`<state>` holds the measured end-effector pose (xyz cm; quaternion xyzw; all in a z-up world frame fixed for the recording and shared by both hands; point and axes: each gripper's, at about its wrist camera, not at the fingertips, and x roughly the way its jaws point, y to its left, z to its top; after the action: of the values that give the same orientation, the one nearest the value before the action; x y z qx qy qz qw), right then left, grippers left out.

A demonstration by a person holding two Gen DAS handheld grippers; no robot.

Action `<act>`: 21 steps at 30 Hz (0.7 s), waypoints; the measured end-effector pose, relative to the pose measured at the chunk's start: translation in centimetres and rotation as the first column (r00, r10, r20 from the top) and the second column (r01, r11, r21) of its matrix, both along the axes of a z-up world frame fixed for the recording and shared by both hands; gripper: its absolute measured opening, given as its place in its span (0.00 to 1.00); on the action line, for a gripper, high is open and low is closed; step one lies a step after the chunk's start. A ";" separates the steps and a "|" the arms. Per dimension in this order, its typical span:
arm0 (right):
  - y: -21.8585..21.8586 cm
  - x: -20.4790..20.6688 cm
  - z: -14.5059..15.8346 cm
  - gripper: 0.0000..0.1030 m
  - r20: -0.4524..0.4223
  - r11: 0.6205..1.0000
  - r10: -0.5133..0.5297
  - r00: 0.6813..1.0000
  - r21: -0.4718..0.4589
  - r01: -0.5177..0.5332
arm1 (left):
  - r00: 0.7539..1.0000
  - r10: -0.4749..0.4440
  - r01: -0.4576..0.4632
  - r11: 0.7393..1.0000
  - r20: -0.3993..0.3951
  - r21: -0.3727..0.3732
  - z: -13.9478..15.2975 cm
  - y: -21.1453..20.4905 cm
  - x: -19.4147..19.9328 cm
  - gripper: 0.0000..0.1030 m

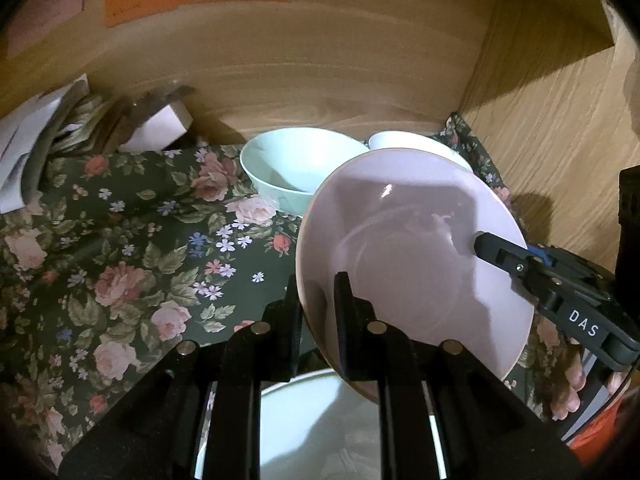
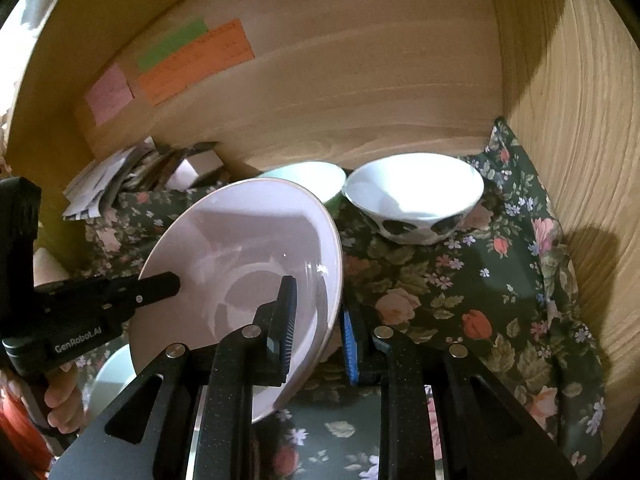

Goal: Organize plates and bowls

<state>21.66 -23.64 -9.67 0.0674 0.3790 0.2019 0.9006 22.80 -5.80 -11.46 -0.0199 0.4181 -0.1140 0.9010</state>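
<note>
The plate (image 1: 412,248) is lifted above the flowered cloth (image 1: 120,240) and tilted, with both grippers on its rim, probably so it stays steady and does not slip while it is carried. The left hand-held gripper (image 1: 318,300) pinches the near rim, one finger on each face. The right hand-held gripper (image 2: 320,320) grasps the opposite rim the same way. Behind stand a green bowl (image 1: 288,164) and a white bowl (image 2: 416,196), close together near the wooden wall (image 2: 360,100).
</note>
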 end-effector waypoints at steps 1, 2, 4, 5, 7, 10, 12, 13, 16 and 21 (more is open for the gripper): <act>0.1 -0.2 0.2 0.18 0.005 1.000 0.001 1.000 0.000 -0.001 | 1.000 0.003 -0.003 1.000 0.004 -0.003 0.1 0.2 -0.2 0.14; 0.3 -0.4 0.4 0.18 0.012 1.000 0.003 1.000 -0.001 -0.003 | 1.000 0.006 -0.006 1.000 0.009 -0.004 0.3 0.4 -0.5 0.14; 0.7 -0.9 0.9 0.18 0.026 1.000 0.008 1.000 -0.001 -0.008 | 1.000 0.012 -0.012 1.000 0.019 -0.007 0.7 0.8 -1.0 0.14; 0.8 -1.1 1.1 0.18 0.031 1.000 0.010 0.999 0.000 -0.010 | 1.000 0.015 -0.015 1.000 0.021 -0.009 0.8 1.0 -1.3 0.14; 1.1 -1.5 1.5 0.18 0.039 1.000 0.015 0.999 0.003 -0.015 | 0.999 0.021 -0.021 1.000 0.030 -0.015 1.1 1.4 -1.8 0.14; 1.6 -2.1 2.0 0.18 0.052 1.000 0.022 0.998 0.003 -0.022 | 0.999 0.032 -0.031 0.999 0.042 -0.020 1.6 1.9 -2.6 0.14; 1.9 -2.4 2.2 0.18 0.057 1.000 0.025 0.998 0.006 -0.026 | 0.998 0.036 -0.035 0.999 0.049 -0.024 1.9 2.4 -3.1 0.14; 2.1 -2.7 2.4 0.18 0.061 1.000 0.029 0.998 0.008 -0.030 | 0.998 0.039 -0.038 0.999 0.052 -0.026 2.0 2.6 -3.4 0.14; 2.6 -3.2 2.8 0.18 0.072 0.999 0.038 0.997 0.009 -0.039 | 0.997 0.047 -0.046 0.999 0.064 -0.029 2.4 3.2 -4.2 0.14; 3.9 -4.2 3.2 0.18 0.086 0.998 0.059 0.994 0.002 -0.060 | 0.994 0.070 -0.068 0.997 0.087 -0.030 3.0 4.3 -5.8 0.14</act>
<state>17.46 -19.77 -6.49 0.0496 0.3411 0.2324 0.9095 17.00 -1.47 -8.47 -0.0413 0.3754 -0.0893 0.9216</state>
